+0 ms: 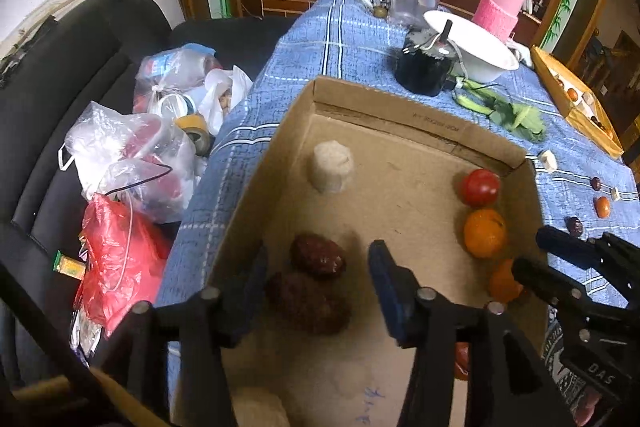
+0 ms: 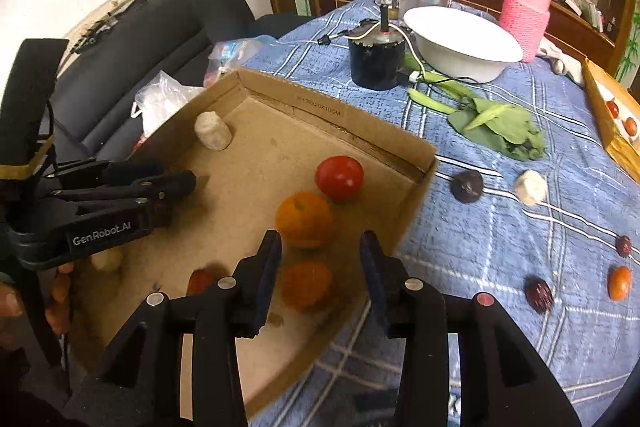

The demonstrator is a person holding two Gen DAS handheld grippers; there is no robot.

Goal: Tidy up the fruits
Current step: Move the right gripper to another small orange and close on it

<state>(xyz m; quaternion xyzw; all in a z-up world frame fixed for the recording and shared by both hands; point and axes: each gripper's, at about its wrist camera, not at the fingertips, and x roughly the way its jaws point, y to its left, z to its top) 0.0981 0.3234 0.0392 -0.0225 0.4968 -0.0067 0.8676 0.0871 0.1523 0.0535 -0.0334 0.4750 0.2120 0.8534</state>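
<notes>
Our right hand-held gripper (image 2: 320,267) hung over the near right corner of the cardboard box (image 2: 344,127), jaws parted and gripping nothing, an orange fruit (image 2: 306,285) lying loose between them. Fruit left on the desk (image 2: 500,235) lay to its right, so we judged this hand nearer. Our left hand-held gripper (image 1: 316,267) stood open above two dates (image 1: 318,255).

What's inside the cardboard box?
Inside the cardboard box: a red tomato, two oranges, two dark dates and a pale lump. The fingers cover part of the floor.
</notes>
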